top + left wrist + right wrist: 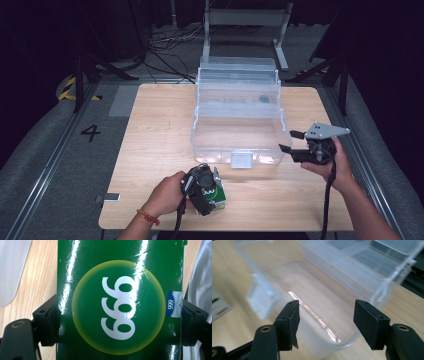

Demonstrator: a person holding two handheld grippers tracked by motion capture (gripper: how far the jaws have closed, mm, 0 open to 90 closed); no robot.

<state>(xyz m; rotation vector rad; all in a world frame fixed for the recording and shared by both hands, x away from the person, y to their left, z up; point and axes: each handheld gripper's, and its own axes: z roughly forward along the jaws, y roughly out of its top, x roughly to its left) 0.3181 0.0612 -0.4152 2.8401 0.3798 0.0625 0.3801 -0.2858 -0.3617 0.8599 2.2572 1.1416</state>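
A green carton (120, 300) with a yellow disc and white digits stands on the table's near edge (216, 197). My left gripper (202, 192) is shut on it, with one black pad pressed on each side of the carton. A clear plastic storage box (235, 120) stands open mid-table, its lid tilted up at the back. My right gripper (288, 141) hangs open beside the box's right front corner, with nothing between its jaws. In the right gripper view my right gripper (325, 322) looks down into the clear box (317, 297).
The wooden table (160, 145) has bare room left of the box. A white latch tab (242, 159) juts from the box's front wall. A metal stand (245, 30) and cables lie on the floor behind the table.
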